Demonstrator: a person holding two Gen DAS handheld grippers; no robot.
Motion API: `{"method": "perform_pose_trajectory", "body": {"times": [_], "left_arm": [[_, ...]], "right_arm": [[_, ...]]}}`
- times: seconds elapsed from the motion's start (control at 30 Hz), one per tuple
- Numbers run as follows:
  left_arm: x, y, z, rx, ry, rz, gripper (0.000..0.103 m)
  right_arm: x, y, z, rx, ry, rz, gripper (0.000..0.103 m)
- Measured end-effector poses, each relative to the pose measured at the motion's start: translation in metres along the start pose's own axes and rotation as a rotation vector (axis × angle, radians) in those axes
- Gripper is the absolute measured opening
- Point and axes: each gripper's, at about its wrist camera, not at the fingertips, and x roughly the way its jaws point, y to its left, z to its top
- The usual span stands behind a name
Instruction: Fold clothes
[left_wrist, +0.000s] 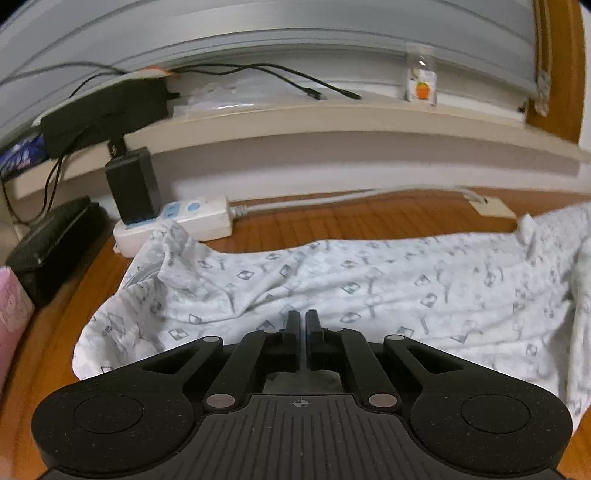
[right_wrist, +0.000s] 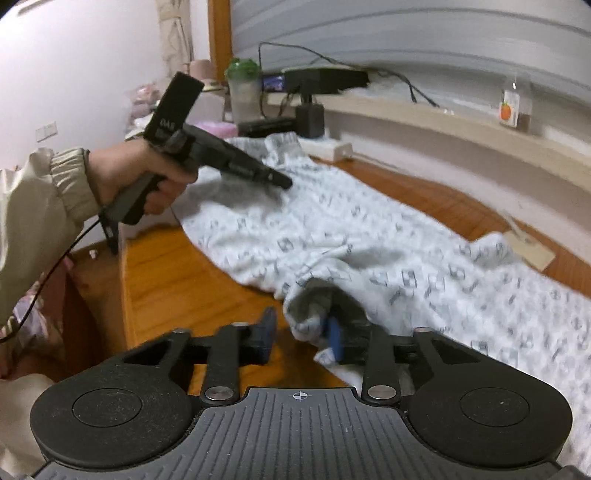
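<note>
Black two-finger R gripper (right_wrist: 299, 328): jaws apart, bunched hem of white grey-patterned garment (right_wrist: 369, 229) against one finger. Garment spread on orange wood tabletop (right_wrist: 159, 266). L gripper (left_wrist: 301, 317) clenched above garment, holding nothing.

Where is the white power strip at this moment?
In the left wrist view the white power strip lies at the left, on the wooden surface against the wall, just behind the patterned garment and beneath a black adapter.
</note>
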Motion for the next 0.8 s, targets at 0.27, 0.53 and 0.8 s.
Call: {"method": "perform_pose_trajectory", "body": {"times": [0.27, 0.53, 0.8], "left_arm": [[0.007, 0.002, 0.004, 0.006, -0.001, 0.015, 0.005], [0.007, 0.004, 0.001, -0.017, -0.017, 0.009, 0.005], [-0.010, 0.010, 0.001, -0.052, -0.010, 0.008, 0.010]], "right_arm": [[-0.068, 0.017, 0.009, 0.127, -0.134, 0.062, 0.005], [-0.082, 0.049, -0.017, 0.156, -0.080, 0.099, 0.005], [-0.079, 0.049, -0.026, 0.158, -0.078, 0.057, 0.005]]}}
